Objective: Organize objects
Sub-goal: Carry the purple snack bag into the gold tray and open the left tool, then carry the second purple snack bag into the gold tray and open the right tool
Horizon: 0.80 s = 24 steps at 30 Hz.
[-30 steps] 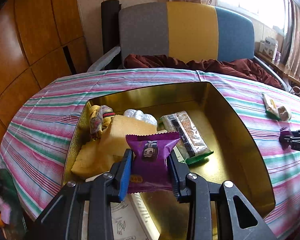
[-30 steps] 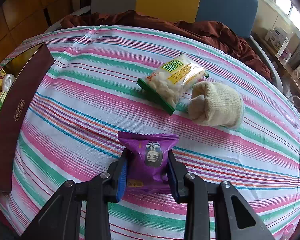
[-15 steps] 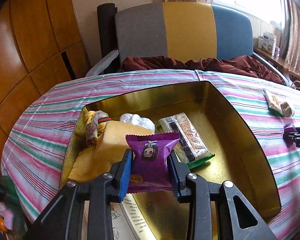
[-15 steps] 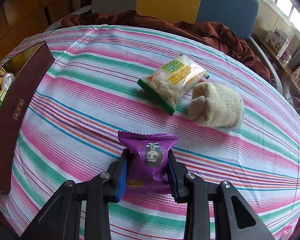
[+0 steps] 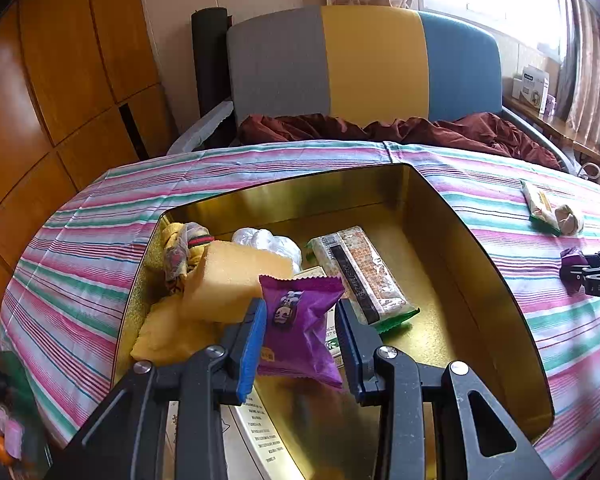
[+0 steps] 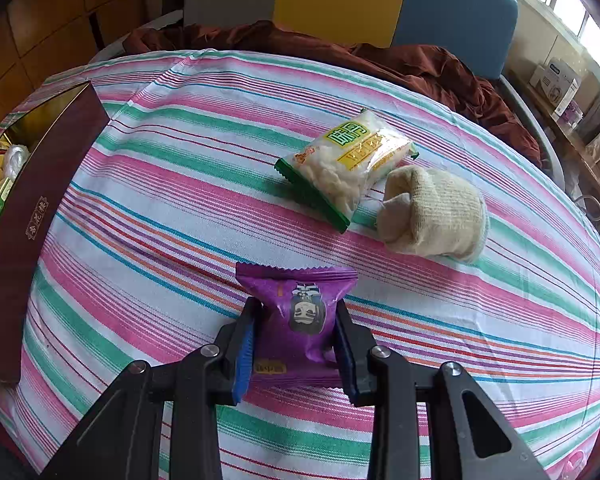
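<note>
Left packet let go over the gold box

The left gripper [image 5: 300,344] has spread wide since a moment ago, and its purple packet [image 5: 300,330] now tilts loose between the pads, top edge leaning right and away: likely dropping in. Beyond lies the box [image 5: 480,280]. The right gripper [image 6: 296,344] stays clamped on a second purple packet [image 6: 300,316] above the tablecloth [image 6: 160,240], long axis pointing away.

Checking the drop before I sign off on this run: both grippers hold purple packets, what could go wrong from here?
1. The left gripper has opened over the gold box; its purple packet is tilting and may land on the yellow sponge or cereal bar, not the floor.
2. The right gripper pinches its purple packet at the sides; it could slip in transit.
</note>
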{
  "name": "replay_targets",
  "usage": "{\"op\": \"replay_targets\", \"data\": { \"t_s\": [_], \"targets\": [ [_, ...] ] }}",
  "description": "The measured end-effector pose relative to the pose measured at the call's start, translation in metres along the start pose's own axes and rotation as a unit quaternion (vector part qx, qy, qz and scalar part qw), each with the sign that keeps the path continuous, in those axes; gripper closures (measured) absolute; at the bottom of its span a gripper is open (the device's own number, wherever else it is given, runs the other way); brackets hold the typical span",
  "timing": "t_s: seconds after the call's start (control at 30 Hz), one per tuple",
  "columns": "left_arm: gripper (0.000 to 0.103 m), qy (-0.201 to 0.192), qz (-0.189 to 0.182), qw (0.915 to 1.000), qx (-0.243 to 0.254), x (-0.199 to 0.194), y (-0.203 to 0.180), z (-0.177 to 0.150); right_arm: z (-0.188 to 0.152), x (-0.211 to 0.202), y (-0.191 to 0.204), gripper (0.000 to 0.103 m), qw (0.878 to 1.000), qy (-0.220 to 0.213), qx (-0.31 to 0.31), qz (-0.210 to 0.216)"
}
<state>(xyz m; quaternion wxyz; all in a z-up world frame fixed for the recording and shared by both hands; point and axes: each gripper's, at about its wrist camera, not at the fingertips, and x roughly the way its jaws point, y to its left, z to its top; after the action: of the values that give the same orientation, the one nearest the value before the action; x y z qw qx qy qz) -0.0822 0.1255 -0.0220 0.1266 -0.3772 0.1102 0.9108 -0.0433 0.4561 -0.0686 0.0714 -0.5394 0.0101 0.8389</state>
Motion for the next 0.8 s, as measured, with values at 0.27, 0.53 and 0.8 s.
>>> {"op": "replay_targets", "data": {
  "t_s": [0.27, 0.53, 0.8],
  "targets": [
    [0.060, -0.009, 0.000, 0.9999, -0.009, -0.011, 0.004, -0.002, 0.002, 0.001, 0.000, 0.069, 1.000, 0.000, -0.002, -0.004],
    [0.060, -0.011, -0.002, 0.9998, -0.017, -0.022, 0.008, -0.007, 0.004, 0.003, 0.001, 0.069, 1.000, 0.000, -0.006, -0.011],
    [0.060, -0.014, -0.013, 0.9994, -0.029, -0.035, 0.016, -0.013, 0.005, 0.002, 0.006, 0.069, 1.000, 0.007, 0.004, -0.030]
  ]
}}
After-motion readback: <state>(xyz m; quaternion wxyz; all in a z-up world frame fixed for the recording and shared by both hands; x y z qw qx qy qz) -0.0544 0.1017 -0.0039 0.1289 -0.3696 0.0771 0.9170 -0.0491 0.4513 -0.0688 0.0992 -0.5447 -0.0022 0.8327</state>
